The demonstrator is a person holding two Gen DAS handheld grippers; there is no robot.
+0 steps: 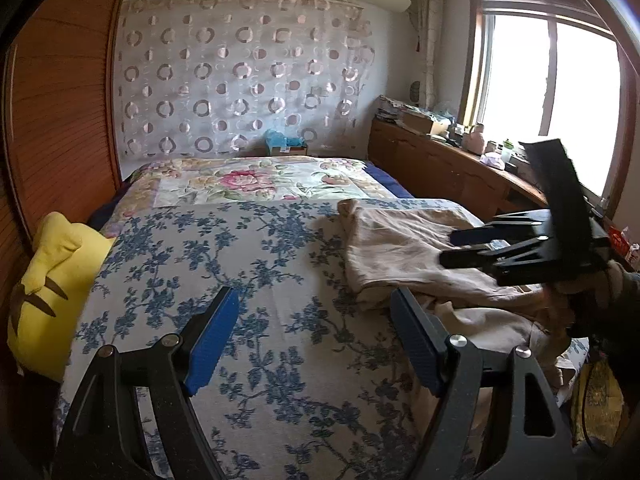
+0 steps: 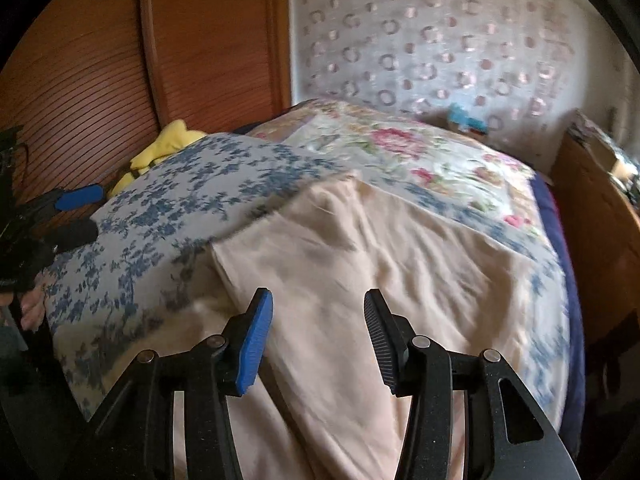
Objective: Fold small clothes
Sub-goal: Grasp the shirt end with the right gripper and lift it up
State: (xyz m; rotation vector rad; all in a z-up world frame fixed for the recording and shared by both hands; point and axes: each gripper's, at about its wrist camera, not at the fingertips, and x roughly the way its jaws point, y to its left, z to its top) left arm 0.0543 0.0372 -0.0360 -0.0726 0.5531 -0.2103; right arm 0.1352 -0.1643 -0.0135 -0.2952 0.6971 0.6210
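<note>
A beige garment [image 1: 404,248] lies rumpled on the right side of the bed, over the blue-flowered cover [image 1: 240,280]. In the right wrist view the garment [image 2: 360,264] fills the middle and runs under the fingers. My left gripper [image 1: 314,316] is open and empty above the cover, to the left of the garment. My right gripper [image 2: 318,320] is open, just above the garment; it also shows in the left wrist view [image 1: 452,246], over the cloth. The left gripper shows at the far left of the right wrist view [image 2: 78,212], open.
A yellow plush pillow [image 1: 52,292] lies at the bed's left edge against a wooden wardrobe [image 1: 60,120]. A flowered quilt [image 1: 256,184] covers the far half of the bed. A cluttered wooden cabinet [image 1: 448,160] runs along the right under the window.
</note>
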